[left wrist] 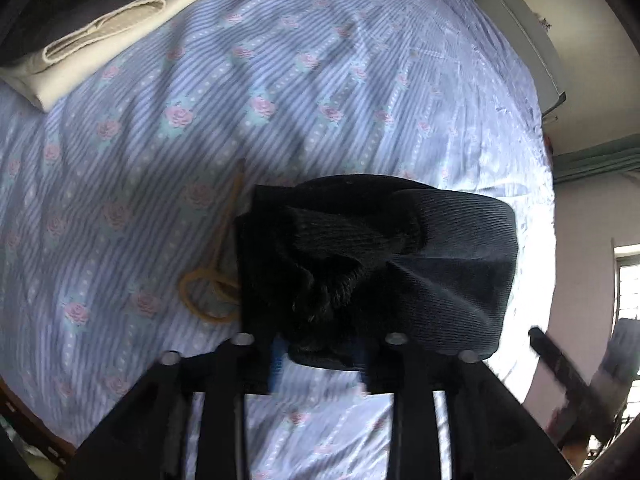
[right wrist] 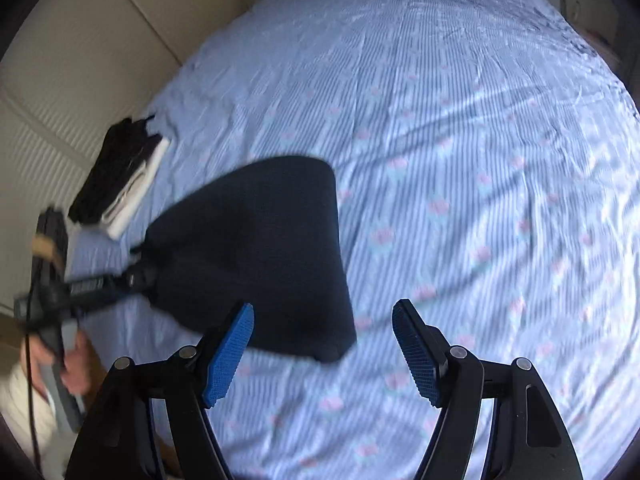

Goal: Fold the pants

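The dark navy corduroy pants (left wrist: 372, 264) are folded into a compact bundle, with a tan drawstring (left wrist: 216, 280) hanging out at the left. My left gripper (left wrist: 320, 356) is shut on the bundle's near edge and holds it above the bed. In the right wrist view the pants (right wrist: 260, 248) hang from the left gripper (right wrist: 140, 276) over the sheet. My right gripper (right wrist: 322, 344) is open and empty, its blue pads (right wrist: 228, 356) just in front of the pants' lower edge, apart from them.
The bed carries a blue striped sheet with pink roses (right wrist: 460, 160). A stack of folded clothes, dark on cream (left wrist: 92, 36), lies at the bed's far left edge; it also shows in the right wrist view (right wrist: 120, 176). A cream wall panel (right wrist: 80, 60) borders the bed.
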Action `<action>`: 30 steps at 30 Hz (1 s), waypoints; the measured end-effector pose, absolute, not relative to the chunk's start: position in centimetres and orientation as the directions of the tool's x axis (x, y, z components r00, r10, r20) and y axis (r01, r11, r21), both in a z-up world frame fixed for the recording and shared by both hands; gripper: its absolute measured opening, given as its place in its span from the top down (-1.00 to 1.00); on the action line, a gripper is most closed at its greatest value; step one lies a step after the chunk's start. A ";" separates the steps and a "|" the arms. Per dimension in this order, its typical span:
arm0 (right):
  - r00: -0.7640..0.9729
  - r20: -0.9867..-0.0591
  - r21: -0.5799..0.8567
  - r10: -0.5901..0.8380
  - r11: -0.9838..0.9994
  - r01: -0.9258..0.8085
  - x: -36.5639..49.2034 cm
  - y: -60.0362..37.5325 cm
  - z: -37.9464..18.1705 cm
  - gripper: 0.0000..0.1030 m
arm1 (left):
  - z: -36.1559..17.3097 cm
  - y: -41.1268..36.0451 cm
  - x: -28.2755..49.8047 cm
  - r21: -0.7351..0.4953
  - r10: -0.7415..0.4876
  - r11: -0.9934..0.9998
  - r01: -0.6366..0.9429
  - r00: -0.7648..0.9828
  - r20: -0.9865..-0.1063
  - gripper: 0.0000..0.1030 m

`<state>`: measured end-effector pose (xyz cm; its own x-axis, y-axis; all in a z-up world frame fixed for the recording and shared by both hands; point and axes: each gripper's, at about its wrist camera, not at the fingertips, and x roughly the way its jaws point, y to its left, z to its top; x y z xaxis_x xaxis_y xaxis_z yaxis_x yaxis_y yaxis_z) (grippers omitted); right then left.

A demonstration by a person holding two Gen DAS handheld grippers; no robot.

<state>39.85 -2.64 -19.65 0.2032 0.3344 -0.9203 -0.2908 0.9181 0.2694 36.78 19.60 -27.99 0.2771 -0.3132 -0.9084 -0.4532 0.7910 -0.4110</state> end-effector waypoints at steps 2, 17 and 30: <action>0.138 -0.923 0.319 0.360 0.914 -0.250 41.4 -2.2 -22.1 -0.40 | -27.6 20.0 36.6 -0.399 -0.306 0.807 -0.436 0.271 -0.913 0.06; 0.043 -0.922 0.366 0.385 0.901 -0.235 41.2 0.2 -25.9 -0.37 | -29.0 19.7 39.2 -0.441 -0.356 0.788 -0.430 0.267 -0.896 -0.39; -0.034 -0.900 0.434 0.434 0.886 -0.162 42.2 -0.2 -30.3 -0.45 | -34.3 21.7 38.7 -0.553 -0.464 0.686 -0.473 0.302 -0.833 -0.36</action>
<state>42.16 -0.17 -30.31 -0.0337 0.4343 -0.9001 -0.1622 0.8863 0.4337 38.65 21.66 -34.26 0.3024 -0.4636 -0.8328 -0.4725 0.6859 -0.5534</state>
